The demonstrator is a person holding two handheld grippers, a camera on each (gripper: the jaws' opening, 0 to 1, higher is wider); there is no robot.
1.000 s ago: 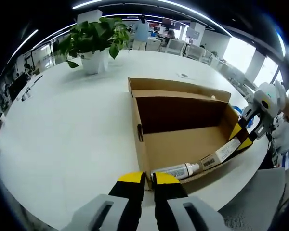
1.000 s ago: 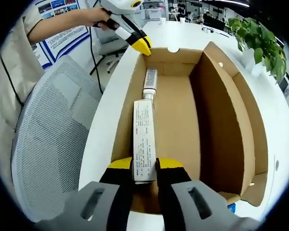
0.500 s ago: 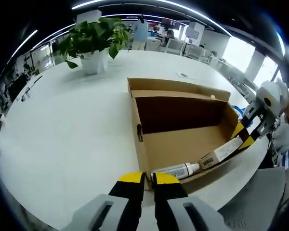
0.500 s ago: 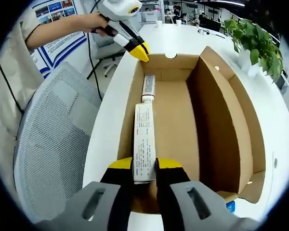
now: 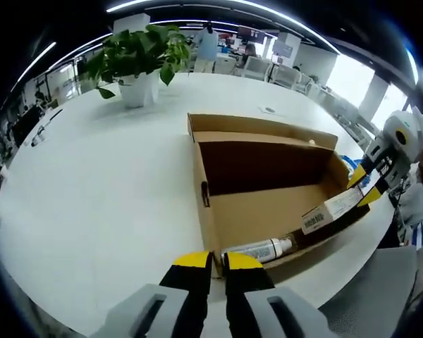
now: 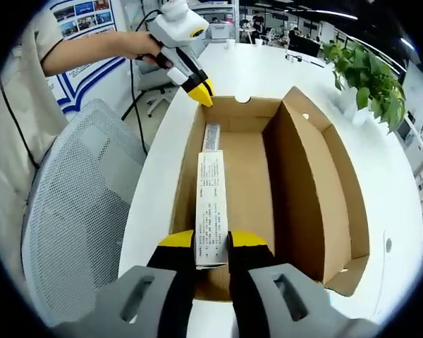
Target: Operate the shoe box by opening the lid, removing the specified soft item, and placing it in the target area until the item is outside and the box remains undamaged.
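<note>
Two items concern me: the carton [image 6: 211,208] that my right gripper [image 6: 212,243] clamps by its near end, and the tube [image 5: 257,248] lying on the shoe box [image 5: 268,204] floor by the near wall. The carton's long axis runs straight ahead from my right jaws, raised above the box's end wall, far end pointing at my left gripper [image 5: 210,262]. That left one pinches the box's corner rim, jaws narrow.

My left gripper [image 5: 211,262] has black jaws capped yellow on a grey moulded body. My right gripper [image 6: 211,241] matches; my short sleeve [image 6: 39,32] is beige
</note>
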